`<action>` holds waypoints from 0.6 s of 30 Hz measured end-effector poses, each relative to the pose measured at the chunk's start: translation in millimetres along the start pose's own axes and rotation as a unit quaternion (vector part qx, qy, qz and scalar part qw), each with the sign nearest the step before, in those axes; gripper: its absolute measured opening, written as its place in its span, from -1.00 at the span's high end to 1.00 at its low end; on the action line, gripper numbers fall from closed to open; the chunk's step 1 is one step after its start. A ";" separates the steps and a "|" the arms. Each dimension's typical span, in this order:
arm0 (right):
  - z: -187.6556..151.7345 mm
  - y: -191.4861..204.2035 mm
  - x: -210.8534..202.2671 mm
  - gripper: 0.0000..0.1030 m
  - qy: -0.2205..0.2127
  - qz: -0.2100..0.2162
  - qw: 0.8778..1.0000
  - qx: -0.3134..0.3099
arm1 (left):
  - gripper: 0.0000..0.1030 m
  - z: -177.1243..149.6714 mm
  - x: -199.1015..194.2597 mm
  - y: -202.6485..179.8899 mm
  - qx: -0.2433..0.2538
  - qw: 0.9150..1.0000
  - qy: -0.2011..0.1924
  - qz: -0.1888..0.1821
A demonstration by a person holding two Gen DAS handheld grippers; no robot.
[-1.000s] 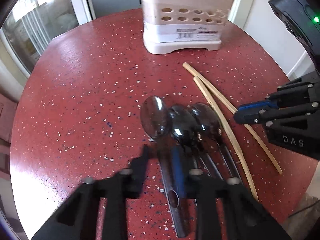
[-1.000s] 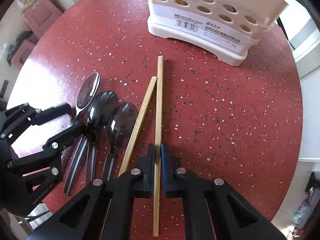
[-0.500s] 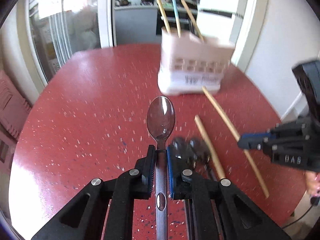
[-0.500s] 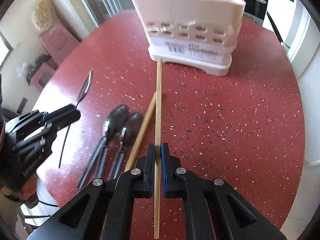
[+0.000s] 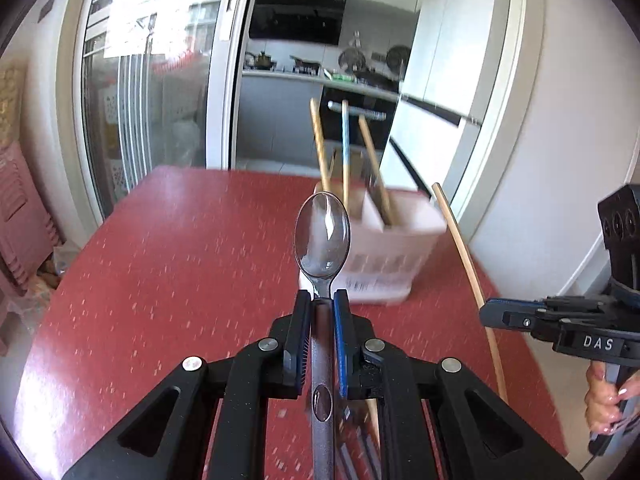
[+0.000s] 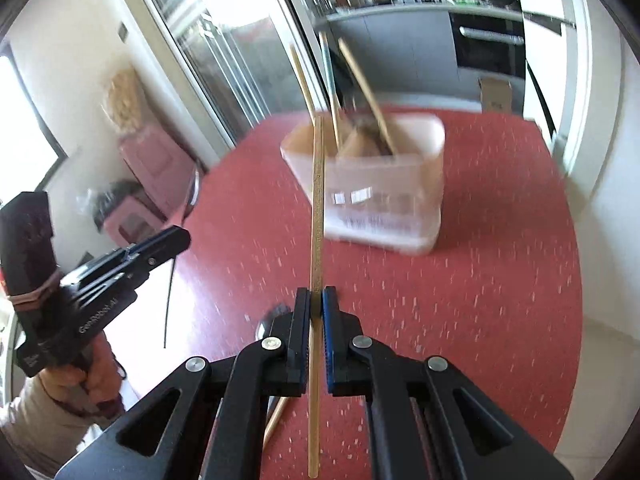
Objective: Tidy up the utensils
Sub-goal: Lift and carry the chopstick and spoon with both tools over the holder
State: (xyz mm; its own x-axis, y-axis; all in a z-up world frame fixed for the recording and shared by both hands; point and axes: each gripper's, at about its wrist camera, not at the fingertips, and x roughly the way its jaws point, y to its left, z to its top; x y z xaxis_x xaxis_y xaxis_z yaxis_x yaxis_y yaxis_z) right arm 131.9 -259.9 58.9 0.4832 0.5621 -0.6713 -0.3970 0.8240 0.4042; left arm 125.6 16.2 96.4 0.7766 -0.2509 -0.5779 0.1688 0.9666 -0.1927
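My left gripper is shut on the handle of a metal spoon, whose bowl points forward, raised above the red table. My right gripper is shut on a wooden chopstick that sticks out ahead toward the white utensil holder. The holder stands at the table's far side with two wooden chopsticks and a blue-handled utensil upright in it. In the left wrist view the right gripper and its chopstick show at the right. In the right wrist view the left gripper shows at the left.
A second wooden chopstick and a spoon bowl lie on the table under my right gripper. More spoon handles lie below my left gripper. Glass sliding doors and a kitchen stand behind the table. A person's hand holds the right gripper.
Both grippers have risen off the table, the left lifting the spoon from the row, the right lifting the chopstick. Both views have tilted up toward the holder and the kitchen.
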 end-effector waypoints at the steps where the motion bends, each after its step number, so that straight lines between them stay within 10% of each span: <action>1: 7.0 -0.6 -3.6 0.88 -0.010 0.001 1.000 -0.002 | 0.21 7.6 0.5 -0.2 -0.005 1.000 -0.009 -0.003; 18: 109.4 -32.8 -11.6 0.88 -0.172 -0.012 0.985 0.032 | 0.21 105.3 61.1 6.3 -0.073 0.993 -0.093 -0.016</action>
State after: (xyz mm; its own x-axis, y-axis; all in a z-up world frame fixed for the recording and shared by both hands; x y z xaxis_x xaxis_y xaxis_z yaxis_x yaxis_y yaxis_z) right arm 224.7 -285.6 121.4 0.7316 0.5242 -0.4359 -0.3376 0.8341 0.4363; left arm 238.0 12.5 143.4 0.8734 -0.2548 -0.4151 0.1163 0.9367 -0.3302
